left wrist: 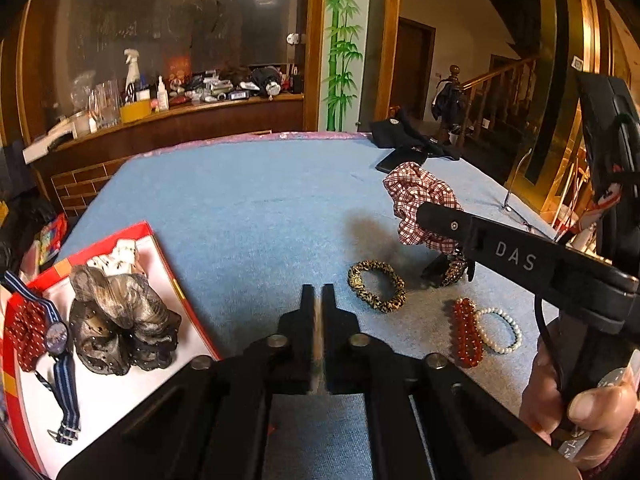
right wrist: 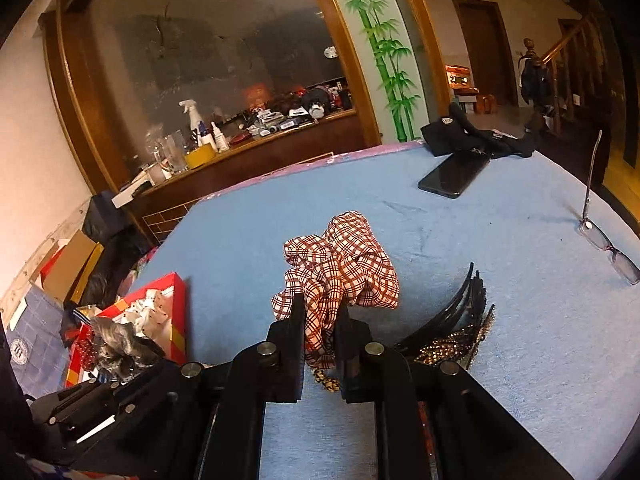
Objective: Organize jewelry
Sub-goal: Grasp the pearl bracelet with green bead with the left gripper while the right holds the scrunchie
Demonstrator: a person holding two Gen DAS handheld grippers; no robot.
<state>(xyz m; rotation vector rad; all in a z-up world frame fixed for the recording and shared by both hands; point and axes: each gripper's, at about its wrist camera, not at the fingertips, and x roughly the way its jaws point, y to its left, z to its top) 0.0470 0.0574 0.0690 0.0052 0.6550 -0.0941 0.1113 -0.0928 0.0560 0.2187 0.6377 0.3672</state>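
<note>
My right gripper is shut on a red-and-white checked scrunchie, which hangs lifted above the blue table. From the left wrist the same scrunchie shows bunched at the right gripper's tip. My left gripper is shut with nothing in it, low over the table. A leopard-print scrunchie, a red bead bracelet and a white pearl bracelet lie on the cloth. The red-rimmed box at left holds a grey-brown scrunchie, a striped-strap watch and a red dotted piece.
Black headbands and a gold-patterned one lie right of my right gripper. A phone, dark cloth and glasses sit toward the far and right edges. A person's hand holds the right gripper's handle. A cluttered wooden counter stands beyond.
</note>
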